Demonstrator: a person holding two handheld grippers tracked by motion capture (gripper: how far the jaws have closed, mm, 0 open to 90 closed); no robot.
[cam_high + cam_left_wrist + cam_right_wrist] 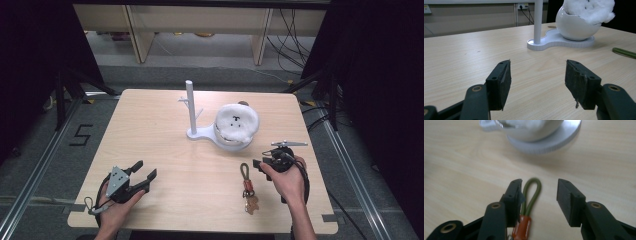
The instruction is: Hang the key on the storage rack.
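- Right gripper view: right gripper low over the table, jaws apart, nothing clamped.
- Keychain lies flat between the jaws, its green loop close against the left jaw, clear of the right one; orange sleeve sits at the jaw roots.
- Beyond the loop: white stand.
- High view: keychain just left of the right gripper, near the front edge.
- Left gripper well apart, jaws wide, empty.
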